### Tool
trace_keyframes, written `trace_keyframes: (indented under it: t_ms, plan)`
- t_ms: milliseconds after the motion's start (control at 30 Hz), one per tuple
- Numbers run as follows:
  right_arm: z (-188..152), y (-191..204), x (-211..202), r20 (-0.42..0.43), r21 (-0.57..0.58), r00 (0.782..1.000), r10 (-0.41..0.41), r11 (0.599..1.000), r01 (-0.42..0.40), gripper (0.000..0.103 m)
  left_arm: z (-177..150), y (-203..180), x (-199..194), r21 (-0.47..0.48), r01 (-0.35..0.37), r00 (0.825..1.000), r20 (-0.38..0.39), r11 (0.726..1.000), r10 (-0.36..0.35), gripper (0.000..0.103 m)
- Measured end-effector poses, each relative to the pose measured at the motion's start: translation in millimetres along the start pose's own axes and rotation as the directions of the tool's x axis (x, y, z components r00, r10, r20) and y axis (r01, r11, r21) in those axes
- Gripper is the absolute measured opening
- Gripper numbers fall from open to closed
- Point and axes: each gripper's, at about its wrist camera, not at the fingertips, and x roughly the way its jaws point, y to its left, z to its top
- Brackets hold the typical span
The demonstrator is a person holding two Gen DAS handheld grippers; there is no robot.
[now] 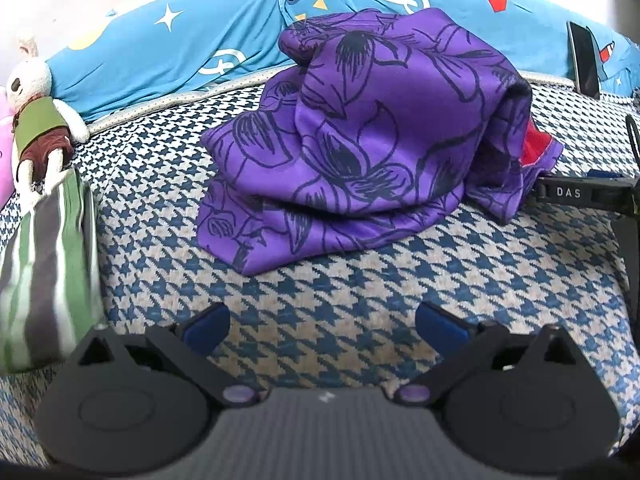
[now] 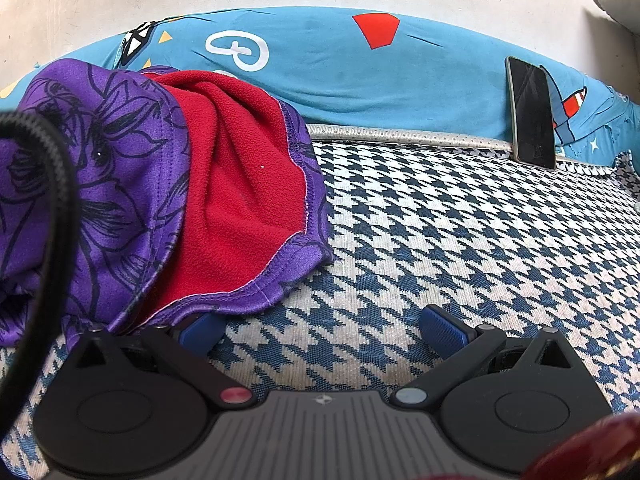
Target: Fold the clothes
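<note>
Houndstooth bedcover [image 1: 360, 288]: spread flat, bearing all items. Blue pillow [image 1: 160, 48]: along the far edge. Purple garment [image 1: 360, 140], red lining [image 2: 240, 184]: crumpled heap mid-bed. Striped cushion [image 1: 44, 272] and toy rabbit [image 1: 36, 120]: left side. Phone [image 2: 532, 112]: propped against the pillow. Left gripper [image 1: 322, 326]: spread wide, holding nothing. Right gripper [image 2: 322, 330]: spread wide, one fingertip at the garment's hem.

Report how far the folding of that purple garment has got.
Done: nothing visibly. The purple floral garment lies in a crumpled heap on the houndstooth cover, its red lining exposed. In hand: nothing; the left gripper and right gripper are open and empty. Left: spread it flat, then every fold.
</note>
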Motion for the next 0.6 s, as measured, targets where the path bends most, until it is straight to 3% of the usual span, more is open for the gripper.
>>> trace_keyframes:
  t_ms: [233, 600]
  plan:
    - [0, 0, 0, 0.000, 0.000, 1.000, 0.000, 1.000, 0.000, 0.103, -1, -6, 2, 0.019, -0.019, 1.000, 0.003, 1.000, 0.019, 0.103]
    - [0, 0, 0, 0.000, 0.000, 1.000, 0.000, 1.000, 0.000, 0.103, -1, 9, 12, -0.034, -0.051, 0.999, -0.019, 0.998, 0.051, 0.103]
